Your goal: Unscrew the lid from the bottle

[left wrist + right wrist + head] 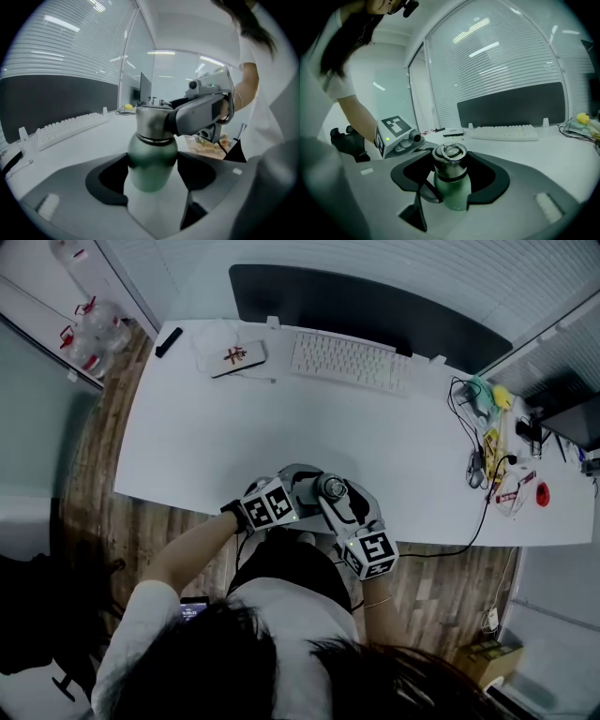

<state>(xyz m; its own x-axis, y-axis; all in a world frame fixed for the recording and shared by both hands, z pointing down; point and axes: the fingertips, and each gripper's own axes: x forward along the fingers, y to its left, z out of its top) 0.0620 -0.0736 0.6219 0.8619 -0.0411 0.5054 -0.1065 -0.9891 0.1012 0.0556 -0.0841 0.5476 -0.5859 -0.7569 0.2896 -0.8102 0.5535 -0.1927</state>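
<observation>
A white desk [234, 427] stands on a wood-plank floor [103, 427] before slatted blinds [497, 61]. A wide black monitor [356, 306] and a white keyboard [347, 360] sit along its far edge, and tangled cables [473, 442] lie near its right edge. At the middle of the near edge, the left tongs [152, 172] pinch the body of the green metal bottle [152, 154]. The right tongs [451, 172] close on its steel lid [450, 157] from both sides.
</observation>
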